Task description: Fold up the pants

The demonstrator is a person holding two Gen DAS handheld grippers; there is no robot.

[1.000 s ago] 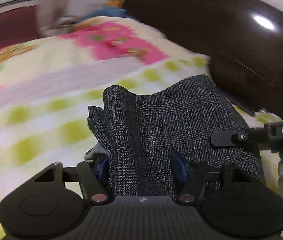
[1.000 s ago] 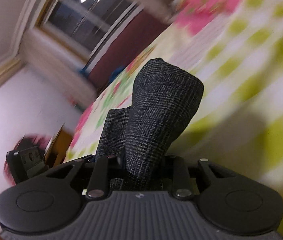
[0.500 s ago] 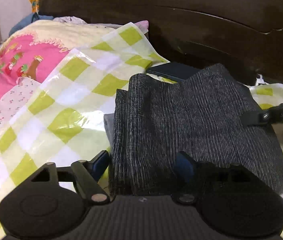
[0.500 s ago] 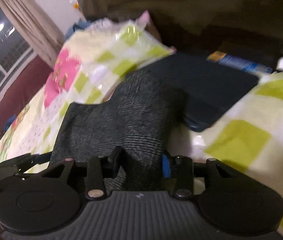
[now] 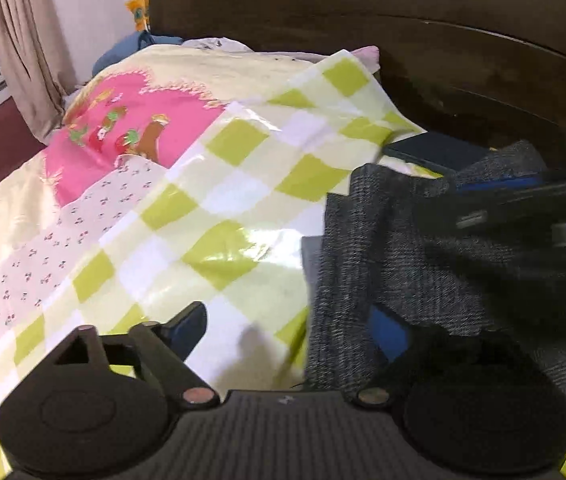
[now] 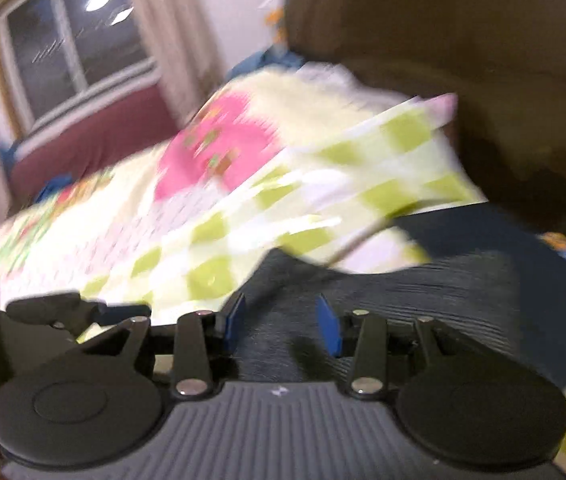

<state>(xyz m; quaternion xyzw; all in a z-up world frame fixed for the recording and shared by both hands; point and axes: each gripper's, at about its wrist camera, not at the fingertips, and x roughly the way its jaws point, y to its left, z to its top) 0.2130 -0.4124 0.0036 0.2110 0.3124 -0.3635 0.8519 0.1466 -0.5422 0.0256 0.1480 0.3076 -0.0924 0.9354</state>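
The checkered bed cover (image 5: 219, 184) fills most of the view. Grey pants (image 5: 423, 264) lie folded by the dark headboard (image 5: 443, 40). Left gripper (image 5: 291, 332) has just spread wide, gripping nothing; right gripper (image 6: 281, 320) sits part-open over the fabric, its jaws just closing slightly.

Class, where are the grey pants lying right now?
In the left wrist view the grey pants lie folded at the right, on the green-checked sheet, near the dark headboard and against a dark blue flat item.

A dark wooden headboard (image 5: 423, 40) rose at twelve o'clock behind the bed (image 5: 203, 208) with its checked cover. At ten o'clock, beige curtains (image 5: 23, 40) flanked a dark window (image 6: 71, 44) reflecting a ceiling lamp.
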